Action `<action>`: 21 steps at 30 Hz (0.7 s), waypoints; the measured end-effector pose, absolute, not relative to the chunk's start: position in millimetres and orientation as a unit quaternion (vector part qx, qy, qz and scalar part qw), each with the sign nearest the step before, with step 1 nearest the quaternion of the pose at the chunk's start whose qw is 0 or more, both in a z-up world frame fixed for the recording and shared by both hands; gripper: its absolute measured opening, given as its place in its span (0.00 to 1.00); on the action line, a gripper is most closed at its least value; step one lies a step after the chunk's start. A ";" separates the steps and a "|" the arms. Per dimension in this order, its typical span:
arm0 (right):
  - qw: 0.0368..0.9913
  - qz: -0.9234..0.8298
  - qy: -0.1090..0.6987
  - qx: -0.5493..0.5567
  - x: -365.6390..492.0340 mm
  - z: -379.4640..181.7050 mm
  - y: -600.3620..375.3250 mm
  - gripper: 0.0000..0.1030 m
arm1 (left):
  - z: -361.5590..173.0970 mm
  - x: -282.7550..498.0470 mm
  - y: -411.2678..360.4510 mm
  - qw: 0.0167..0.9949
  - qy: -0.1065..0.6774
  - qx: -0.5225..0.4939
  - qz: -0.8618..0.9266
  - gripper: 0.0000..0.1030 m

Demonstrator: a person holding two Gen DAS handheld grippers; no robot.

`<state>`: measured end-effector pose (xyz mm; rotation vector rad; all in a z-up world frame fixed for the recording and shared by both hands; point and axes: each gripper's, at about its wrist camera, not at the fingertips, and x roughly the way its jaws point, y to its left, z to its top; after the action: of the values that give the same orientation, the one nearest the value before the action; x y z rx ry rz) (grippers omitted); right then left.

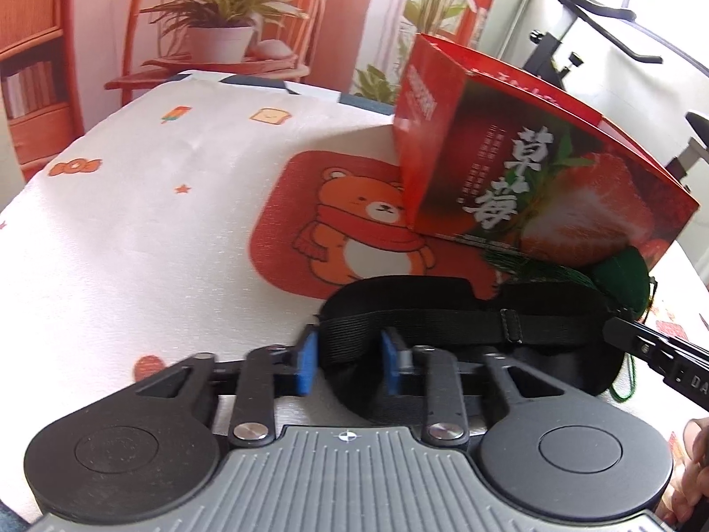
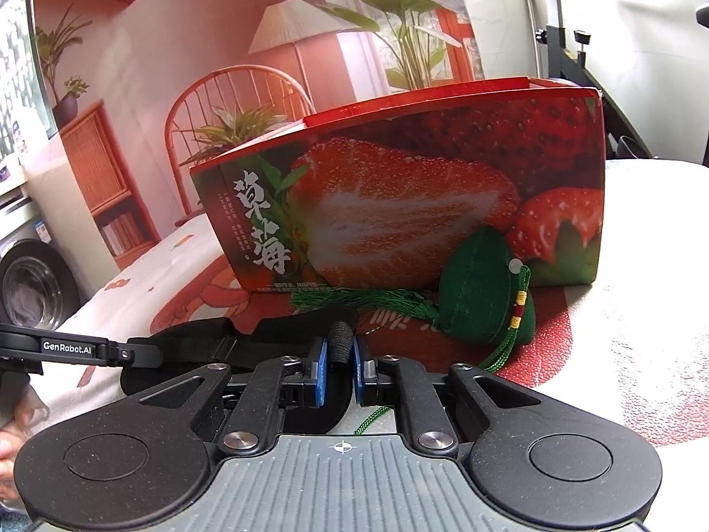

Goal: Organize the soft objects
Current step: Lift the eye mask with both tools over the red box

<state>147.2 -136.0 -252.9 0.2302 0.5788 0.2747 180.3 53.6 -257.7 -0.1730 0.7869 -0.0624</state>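
A black eye mask [image 1: 443, 301] with an elastic strap lies on the cloth-covered table in front of me. In the left wrist view my left gripper [image 1: 350, 361] has the mask's left end and strap pinched between its blue pads. My right gripper [image 2: 340, 370] is shut on a bunched bit of the mask's black strap at the other end. A green stuffed sachet [image 2: 483, 292] with a tassel and a beaded cord rests just beyond, leaning against the red strawberry box [image 2: 421, 186]. The box is open-topped, and its inside is hidden.
The white tablecloth [image 1: 133, 221] carries a red bear print under the mask. A printed backdrop of a chair and plants hangs behind the table. An exercise bike [image 2: 571, 40] stands at the back right. A person's fingers [image 1: 695, 465] show at the frame edge.
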 end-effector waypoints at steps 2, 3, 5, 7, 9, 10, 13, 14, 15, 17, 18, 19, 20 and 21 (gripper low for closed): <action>0.945 0.134 0.279 0.104 143.9 -250.9 -133.3 0.11 | -256.8 178.6 53.4 0.920 0.383 -0.075 -0.030 0.23; 0.947 0.133 0.275 0.094 141.0 -249.3 -130.5 0.11 | -256.0 176.9 51.9 0.921 0.382 -0.067 -0.029 0.22; 0.952 0.133 0.270 0.060 134.6 -246.2 -120.7 0.11 | -254.0 174.1 49.4 0.923 0.379 -0.057 -0.027 0.18; 0.955 0.136 0.264 0.031 127.0 -243.4 -112.8 0.11 | -251.0 171.9 50.4 0.925 0.374 -0.060 -0.026 0.15; 0.956 0.137 0.258 0.022 120.7 -241.1 -110.9 0.11 | -247.3 169.1 52.3 0.928 0.366 -0.066 -0.027 0.13; 0.957 0.136 0.255 0.023 118.8 -239.3 -111.3 0.11 | -244.6 167.3 53.5 0.930 0.360 -0.069 -0.029 0.12; 0.960 0.133 0.244 0.030 113.9 -232.2 -113.7 0.10 | -235.8 160.9 51.9 0.936 0.342 -0.069 -0.038 0.11; 0.961 0.133 0.238 0.032 111.7 -229.4 -113.9 0.10 | -232.3 158.7 50.5 0.939 0.334 -0.066 -0.041 0.10; 0.962 0.133 0.233 0.036 110.1 -226.3 -115.0 0.10 | -228.6 156.8 49.1 0.942 0.326 -0.063 -0.044 0.10; 0.965 0.133 0.222 0.039 107.9 -220.1 -117.1 0.10 | -219.4 154.1 46.7 0.949 0.306 -0.055 -0.047 0.10; 0.966 0.132 0.216 0.039 107.9 -216.3 -119.0 0.10 | -214.5 154.2 45.3 0.953 0.296 -0.051 -0.050 0.10; 0.968 0.131 0.210 0.041 108.2 -212.3 -121.1 0.09 | -209.4 154.0 44.6 0.955 0.287 -0.049 -0.052 0.10; 0.969 0.130 0.204 0.044 109.5 -207.8 -123.8 0.09 | -204.1 153.9 44.4 0.958 0.278 -0.048 -0.054 0.10; 0.970 0.130 0.197 0.050 110.4 -202.5 -127.7 0.09 | -198.5 153.9 43.9 0.961 0.268 -0.047 -0.057 0.10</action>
<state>110.4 -127.7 -202.5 0.1010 0.3985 0.2628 153.9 43.9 -198.5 -0.0963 0.5434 -0.1148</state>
